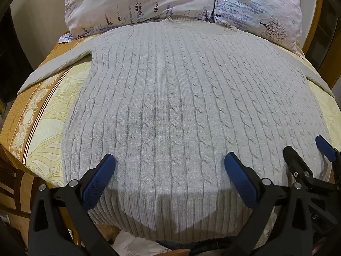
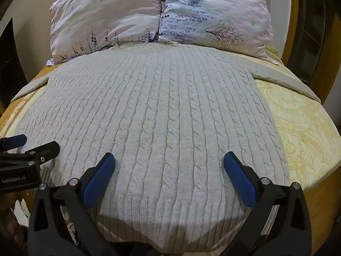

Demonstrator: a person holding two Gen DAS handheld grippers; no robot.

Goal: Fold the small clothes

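Under both pairs of fingers lies a bed with a yellow bedspread point(image 2: 302, 128) that has swirly patterns on it and a brown border along the edge. On top of the bedspread a big grey sweater point(image 1: 170, 98) is spread out flat, with twisty rope lines knitted down it. The sweater fills almost all the space ahead of the fingers, and its ribbed bottom edge sits between and just below them, close to the cameras. Its neck points away from the fingers, toward two pillows point(image 2: 162, 15) with purple flowers and a little tree on them, and the neck touches the pillows. One sleeve point(image 1: 53, 66) goes out far to the left of the left gripper's fingers, and the other sleeve point(image 2: 285, 79) goes out far to the right of the right gripper's fingers. The left gripper point(image 1: 169, 177) has its blue fingers point(image 1: 98, 181) spread wide apart over the bottom of the sweater, and they are not pinching anything. The right gripper point(image 2: 169, 177) is just the same, with its blue fingers point(image 2: 240, 181) spread wide over the sweater's bottom part, holding nothing. The two grippers are side by side, and each one peeks into the edge of the other's view.
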